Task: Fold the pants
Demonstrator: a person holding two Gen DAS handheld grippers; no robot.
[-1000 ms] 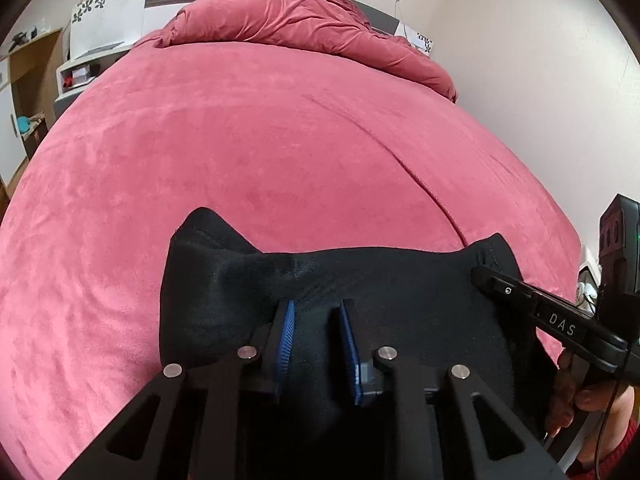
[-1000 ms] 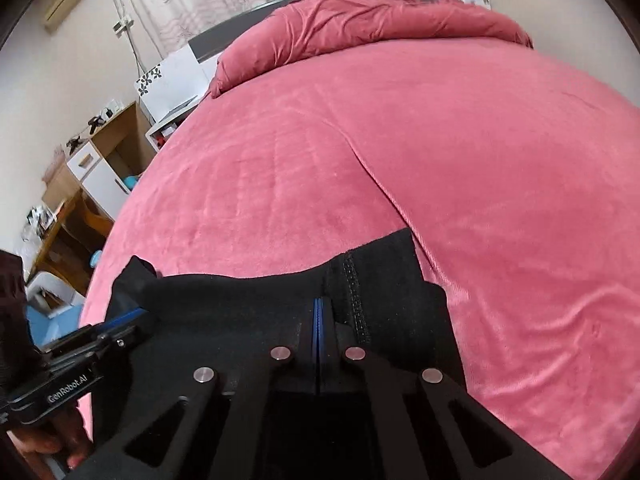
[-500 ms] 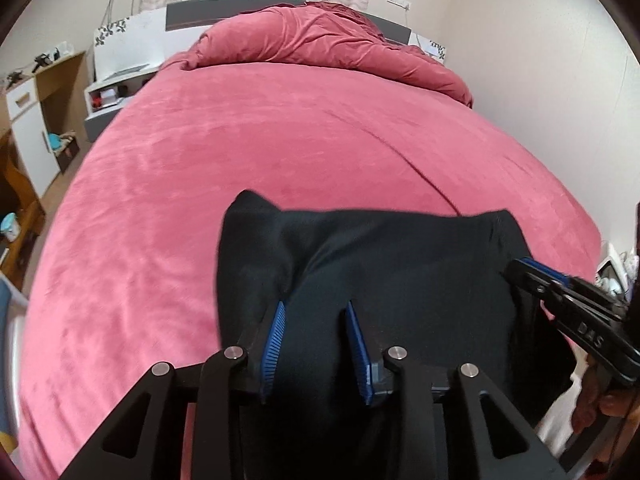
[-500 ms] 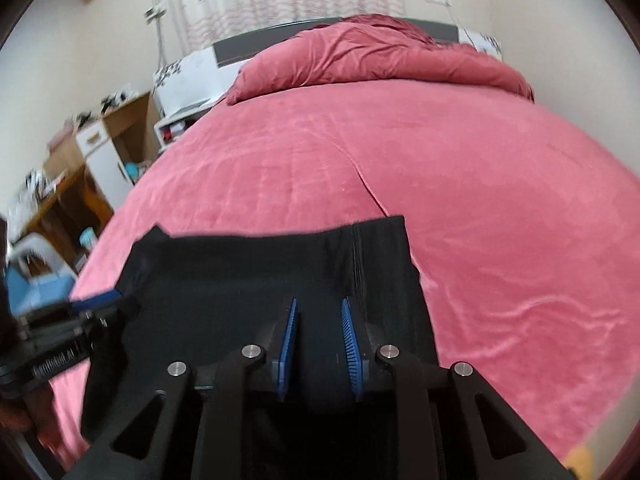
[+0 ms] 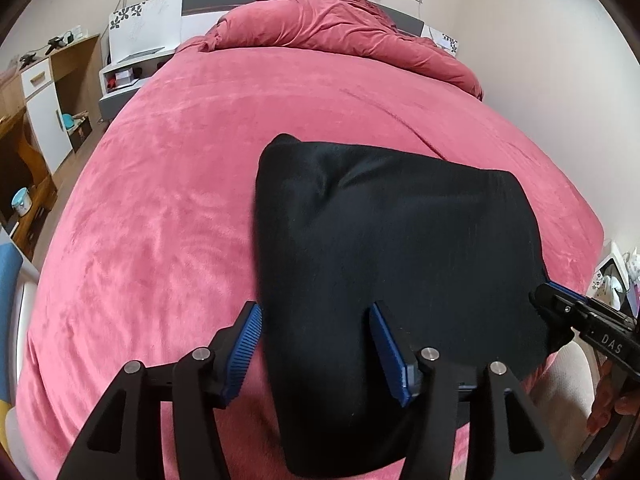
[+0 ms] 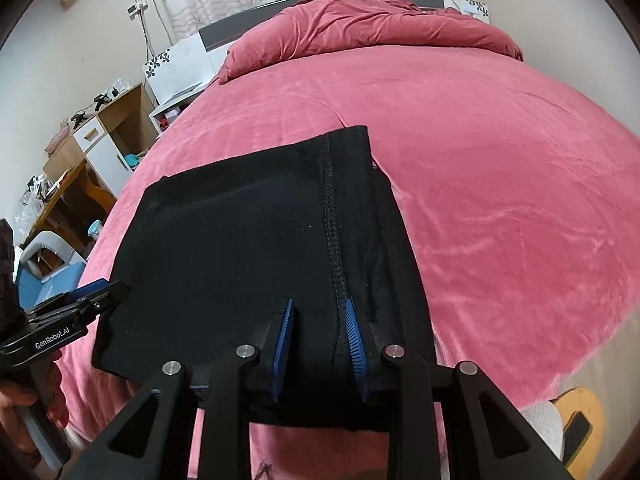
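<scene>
Black pants (image 5: 400,240) lie folded into a rough rectangle on the red bedspread (image 5: 160,200) near the bed's front edge. My left gripper (image 5: 314,310) is over their near left part. Its jaws are opening wide, with the left pad (image 5: 246,344) beside the cloth's edge and nothing pinched. My right gripper (image 6: 318,304) is over the near right part of the pants (image 6: 240,240), by the stitched seam (image 6: 330,220). Its jaws are opening too, with cloth between the pads but not squeezed. Each gripper shows in the other's view: the right gripper (image 5: 544,298) and the left gripper (image 6: 112,290).
A bunched red duvet (image 5: 340,32) lies at the head of the bed. A wooden desk and white cabinet (image 5: 40,92) stand to the left, with a blue-grey chair (image 6: 44,276) nearer. A wooden seat (image 6: 576,412) is at the bed's right front corner. A wall runs along the right.
Both grippers have drawn back toward the bed's front edge and their jaws have opened, letting go of the black cloth. The pants now lie flat and folded in front of them.
</scene>
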